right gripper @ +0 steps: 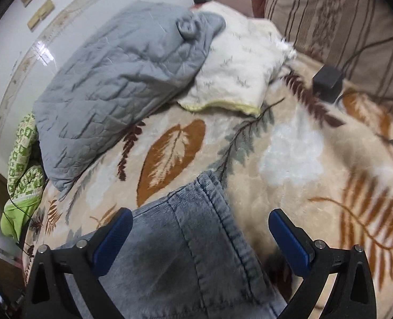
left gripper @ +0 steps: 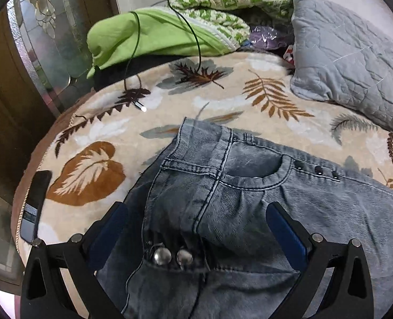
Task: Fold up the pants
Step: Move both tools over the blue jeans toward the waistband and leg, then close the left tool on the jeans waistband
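The left hand-held gripper (left gripper: 196,228) hangs wide open over the waistband of the jeans (left gripper: 249,199), gripping nothing. The jeans lie on the bed's leaf blanket (left gripper: 90,175). The right hand-held gripper (right gripper: 200,235), equally open and empty, straddles a hem. Probably pre-grasp: next, both should close on denim, then lift and fold.

Soft, even indoor light filled both views, fairly bright, with no hard shadows. In the right wrist view a white glare patch sat on the glossy wall (right gripper: 41,53), and the leaf-print blanket (right gripper: 316,159) was smeared with motion blur toward the right edge of the bed. The left wrist view was sharper; only the snap buttons (left gripper: 169,256) of the jeans (left gripper: 249,186) close to the lens were soft. Fisheye distortion curved the bed's edges, and black vignetting ringed the corners.
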`<state>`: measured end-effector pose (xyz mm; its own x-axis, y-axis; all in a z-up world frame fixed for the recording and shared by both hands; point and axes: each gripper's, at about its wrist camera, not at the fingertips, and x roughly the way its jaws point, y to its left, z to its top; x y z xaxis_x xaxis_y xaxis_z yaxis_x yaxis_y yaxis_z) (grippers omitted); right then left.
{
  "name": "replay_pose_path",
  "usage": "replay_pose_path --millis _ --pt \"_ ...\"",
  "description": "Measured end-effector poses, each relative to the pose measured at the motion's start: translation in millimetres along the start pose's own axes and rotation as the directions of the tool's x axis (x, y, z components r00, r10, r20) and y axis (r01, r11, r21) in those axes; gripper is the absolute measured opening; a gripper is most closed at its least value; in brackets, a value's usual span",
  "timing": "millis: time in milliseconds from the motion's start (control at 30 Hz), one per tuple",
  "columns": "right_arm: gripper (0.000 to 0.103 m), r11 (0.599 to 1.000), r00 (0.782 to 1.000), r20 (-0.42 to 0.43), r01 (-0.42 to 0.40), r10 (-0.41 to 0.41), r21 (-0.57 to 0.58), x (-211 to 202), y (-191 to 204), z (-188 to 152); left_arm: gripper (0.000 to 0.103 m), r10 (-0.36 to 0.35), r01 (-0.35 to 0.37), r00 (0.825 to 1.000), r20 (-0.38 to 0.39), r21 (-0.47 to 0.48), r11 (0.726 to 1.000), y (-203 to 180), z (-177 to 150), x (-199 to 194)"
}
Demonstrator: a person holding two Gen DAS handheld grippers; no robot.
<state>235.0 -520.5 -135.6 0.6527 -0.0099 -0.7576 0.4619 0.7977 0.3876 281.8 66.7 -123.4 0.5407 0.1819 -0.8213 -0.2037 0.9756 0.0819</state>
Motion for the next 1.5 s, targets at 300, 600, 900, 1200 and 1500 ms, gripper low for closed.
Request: replay_pose_path --millis 300,600,900,1200,1500 --pt "0.089 1.0 0.999 -0.04 0.002 -0.002 -0.017 35.7 10.0 7.6 0.103 -0.015 0.015 0.999 -0.032 -0.005 1.0 15.6 36.9 24.1" --pt "0.089 0.998 0.999 -0.022 0.027 -0.029 -0.059 32.3 17.2 3.2 0.103 -0.042 0.047 0.986 -0.161 0.025 0.999 38.4 100.9 65.0" --pt "0.089 1.0 0.999 -0.041 0.016 -0.016 -0.012 37.1 18.2 2.9 0.103 -0.111 0.102 0.95 -0.291 -0.046 0.994 37.1 110.4 107.6" --pt "0.089 1.0 0.999 -0.045 0.015 -0.015 -0.006 37.0 15.9 3.9 0.06 -0.166 0.165 0.936 -0.311 -0.029 0.986 15.8 112.0 122.4" --pt "0.089 1.0 0.997 -0.075 0.011 -0.012 -0.007 38.0 14.8 4.0 0.014 -0.189 0.198 0.947 -0.258 0.009 0.98 12.5 106.7 118.2"
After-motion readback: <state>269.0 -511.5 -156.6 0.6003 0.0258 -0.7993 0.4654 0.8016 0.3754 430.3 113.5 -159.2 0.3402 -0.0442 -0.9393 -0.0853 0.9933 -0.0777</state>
